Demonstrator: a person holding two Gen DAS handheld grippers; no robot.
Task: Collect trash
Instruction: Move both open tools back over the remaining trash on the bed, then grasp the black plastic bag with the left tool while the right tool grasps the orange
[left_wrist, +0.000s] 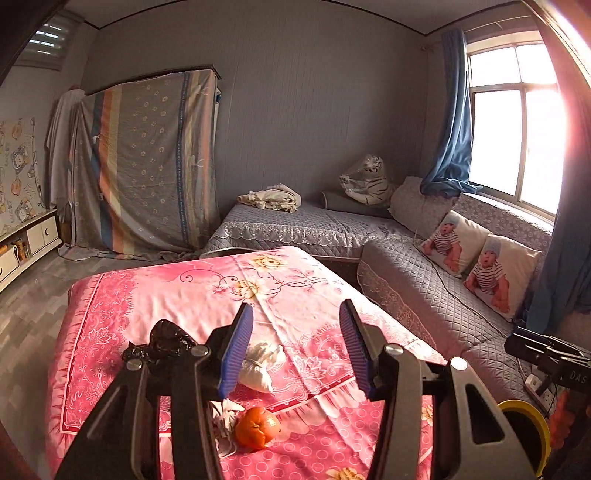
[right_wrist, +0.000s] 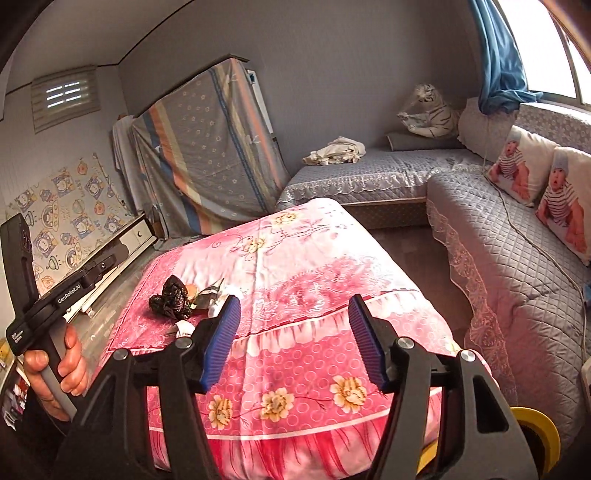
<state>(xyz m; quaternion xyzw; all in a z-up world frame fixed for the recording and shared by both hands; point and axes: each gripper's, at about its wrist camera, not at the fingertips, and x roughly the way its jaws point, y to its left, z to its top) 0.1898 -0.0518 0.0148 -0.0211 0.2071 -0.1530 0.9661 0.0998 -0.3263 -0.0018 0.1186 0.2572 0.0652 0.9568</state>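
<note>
Trash lies on a table under a pink floral cloth (left_wrist: 303, 291). A crumpled black plastic bag (left_wrist: 166, 341) sits at the left, a white crumpled tissue (left_wrist: 258, 365) in the middle, and an orange peel (left_wrist: 256, 427) nearer, beside paper scraps (left_wrist: 225, 413). My left gripper (left_wrist: 295, 350) hovers above them, open and empty, the tissue just by its left pad. In the right wrist view the black bag (right_wrist: 171, 297) and scraps (right_wrist: 207, 293) lie at the left of the cloth (right_wrist: 314, 332). My right gripper (right_wrist: 295, 339) is open and empty over bare cloth.
A grey quilted corner sofa (left_wrist: 424, 291) with two baby-print pillows (left_wrist: 480, 266) runs along the right under a window (left_wrist: 517, 122). A sheet-covered cabinet (left_wrist: 147, 162) stands at the back. A hand (right_wrist: 55, 365) holds the other gripper's handle at the left. Grey floor (left_wrist: 26, 306) lies to the left.
</note>
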